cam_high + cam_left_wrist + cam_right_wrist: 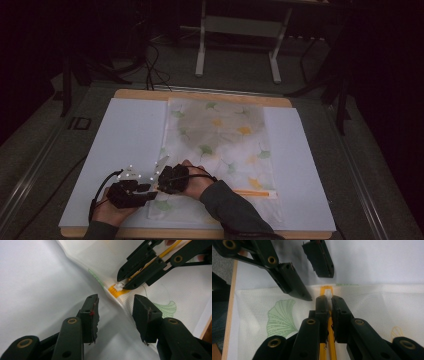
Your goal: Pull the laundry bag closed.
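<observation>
A white mesh bag [220, 135] printed with green and yellow leaves lies flat on a white board [125, 140]. Its yellow zipper [252, 192] runs along the near end. My right gripper [328, 298] is shut on the small white zipper pull [328, 293] at the zipper's left end [113, 291]. From the left gripper view, the right gripper [122, 283] pinches the pull [119, 286] just beyond my own jaws. My left gripper [116, 300] is open, its jaws straddling the bag's corner edge without touching it. Both grippers [150, 192] [161, 181] meet at the bag's near left corner.
The white board rests on a wooden table [200, 95] whose edge shows at the back and front. Beyond the table stand a white frame's legs [200, 55] and dark stands on a grey floor. Bare board lies left and right of the bag.
</observation>
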`<state>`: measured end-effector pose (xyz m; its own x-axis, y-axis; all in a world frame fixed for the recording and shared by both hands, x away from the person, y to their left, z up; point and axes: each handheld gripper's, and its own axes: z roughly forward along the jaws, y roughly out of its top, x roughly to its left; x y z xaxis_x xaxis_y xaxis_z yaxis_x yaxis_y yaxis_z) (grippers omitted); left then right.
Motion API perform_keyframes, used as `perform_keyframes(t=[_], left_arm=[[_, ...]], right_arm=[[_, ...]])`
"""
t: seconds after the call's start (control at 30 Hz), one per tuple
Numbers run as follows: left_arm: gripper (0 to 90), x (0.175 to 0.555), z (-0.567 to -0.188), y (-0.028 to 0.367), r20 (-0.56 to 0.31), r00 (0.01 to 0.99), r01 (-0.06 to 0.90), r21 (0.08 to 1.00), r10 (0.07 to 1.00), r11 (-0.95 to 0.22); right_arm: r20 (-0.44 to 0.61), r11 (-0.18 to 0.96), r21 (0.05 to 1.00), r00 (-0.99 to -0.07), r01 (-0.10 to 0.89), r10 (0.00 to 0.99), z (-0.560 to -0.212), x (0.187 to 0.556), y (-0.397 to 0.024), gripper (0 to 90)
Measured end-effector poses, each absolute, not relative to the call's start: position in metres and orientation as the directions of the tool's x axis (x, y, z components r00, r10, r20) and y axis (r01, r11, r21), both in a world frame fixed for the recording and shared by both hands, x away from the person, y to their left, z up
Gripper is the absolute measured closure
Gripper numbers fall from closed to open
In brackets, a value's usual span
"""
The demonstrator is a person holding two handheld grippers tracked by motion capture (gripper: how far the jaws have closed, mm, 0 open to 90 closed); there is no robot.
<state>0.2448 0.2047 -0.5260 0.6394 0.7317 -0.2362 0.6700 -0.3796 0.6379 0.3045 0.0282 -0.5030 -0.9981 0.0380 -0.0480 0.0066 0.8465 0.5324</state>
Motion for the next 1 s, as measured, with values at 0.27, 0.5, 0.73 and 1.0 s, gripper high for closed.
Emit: perform_keyframes(t=[0.27,0.5,0.73,1.0], left_arm=[[57.0,0.251,-0.529,0.2,-0.266,0.64,0.685,0.621,0.721,-0.38],[65.2,0.254,-0.53,0.195,-0.272,0.663,0.676,0.617,0.697,-0.402],[80.9,0.254,-0.53,0.194,-0.286,0.676,0.67,0.622,0.679,-0.405],[85.6,0.252,-0.528,0.193,-0.282,0.682,0.66,0.633,0.674,-0.403]], right_arm=[[-0.069,0.847,0.531,-0.997,-0.011,0.03,-0.496,0.301,0.025,84.2],[-0.079,0.843,0.538,-0.997,-0.025,0.021,-0.493,0.301,0.022,84.2],[-0.075,0.845,0.534,-0.997,-0.022,0.021,-0.496,0.3,0.02,84.3],[-0.072,0.846,0.532,-0.997,-0.018,0.024,-0.499,0.301,0.017,84.3]])
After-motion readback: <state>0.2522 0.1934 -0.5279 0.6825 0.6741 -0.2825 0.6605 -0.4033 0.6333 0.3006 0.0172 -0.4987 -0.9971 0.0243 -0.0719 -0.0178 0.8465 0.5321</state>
